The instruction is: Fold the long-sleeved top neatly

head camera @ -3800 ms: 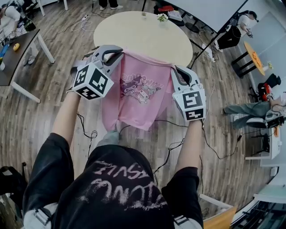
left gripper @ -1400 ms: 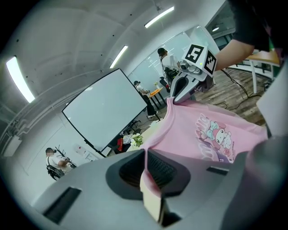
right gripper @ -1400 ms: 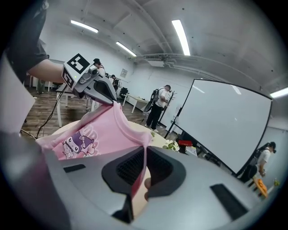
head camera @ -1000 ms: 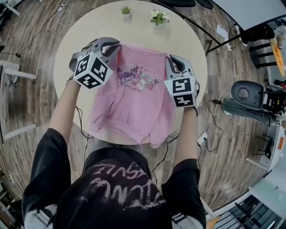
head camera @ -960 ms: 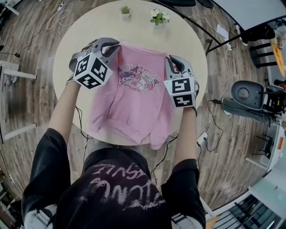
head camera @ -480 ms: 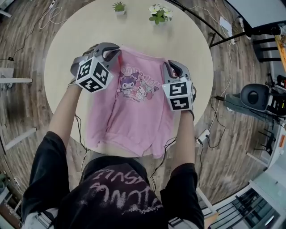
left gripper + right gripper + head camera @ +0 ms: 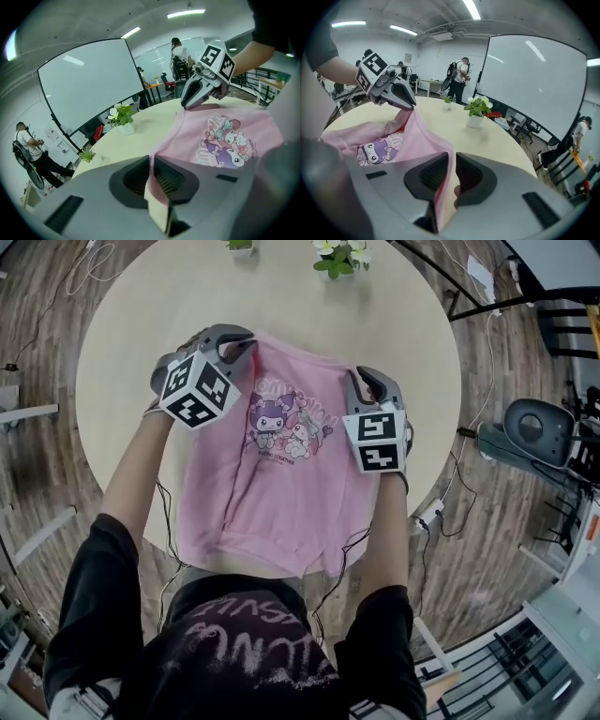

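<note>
A pink long-sleeved top (image 7: 281,474) with a cartoon print faces up over the round beige table (image 7: 122,362). Its lower part lies on the tabletop and the hem (image 7: 272,563) hangs past the near edge. My left gripper (image 7: 242,341) is shut on the left shoulder. In the left gripper view the cloth (image 7: 220,140) runs out from between the pads of the left gripper (image 7: 152,176). My right gripper (image 7: 359,382) holds the right shoulder. Its jaws have just been opening a little, with the pink cloth (image 7: 417,129) still between the pads of the right gripper (image 7: 449,173).
Two small potted plants (image 7: 342,254) (image 7: 239,244) stand at the table's far side. Cables (image 7: 347,554) trail from the grippers to the wooden floor. A grey machine (image 7: 534,427) sits on the floor at the right. A white screen (image 7: 529,89) and people stand beyond the table.
Both grippers have come down toward the table with the top between them. More of the top now rests on the tabletop, and the print lies flatter.
</note>
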{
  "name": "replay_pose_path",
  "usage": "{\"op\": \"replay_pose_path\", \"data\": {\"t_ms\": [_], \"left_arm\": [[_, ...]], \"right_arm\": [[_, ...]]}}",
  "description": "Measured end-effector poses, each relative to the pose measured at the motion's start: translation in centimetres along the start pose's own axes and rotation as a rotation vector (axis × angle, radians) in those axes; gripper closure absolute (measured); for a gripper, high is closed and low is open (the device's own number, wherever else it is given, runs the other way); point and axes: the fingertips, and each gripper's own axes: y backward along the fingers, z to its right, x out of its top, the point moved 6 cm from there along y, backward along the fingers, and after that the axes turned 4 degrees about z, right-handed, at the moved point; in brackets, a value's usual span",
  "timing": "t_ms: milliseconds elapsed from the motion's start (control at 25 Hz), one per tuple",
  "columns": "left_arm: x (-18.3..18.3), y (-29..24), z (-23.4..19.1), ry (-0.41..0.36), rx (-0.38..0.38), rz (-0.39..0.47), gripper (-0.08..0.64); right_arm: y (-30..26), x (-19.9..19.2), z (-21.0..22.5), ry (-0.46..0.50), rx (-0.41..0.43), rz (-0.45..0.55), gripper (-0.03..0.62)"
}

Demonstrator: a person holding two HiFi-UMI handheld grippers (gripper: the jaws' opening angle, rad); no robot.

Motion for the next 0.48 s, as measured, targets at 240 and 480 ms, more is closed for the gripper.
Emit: {"op": "replay_pose_path", "data": {"t_ms": [240,480], "left_arm": [[-1.0,0.2,-0.2,0.017,0.018,-0.009,0.508],[-1.0,1.9,0.2,0.020,0.042,-0.020,0.508]], "right_arm": [[0.1,-0.8,0.1,-0.010,-0.024,-0.010,0.532],[1.5,-0.5,0.0,-0.024,-0.036,0.012,0.532]]}}
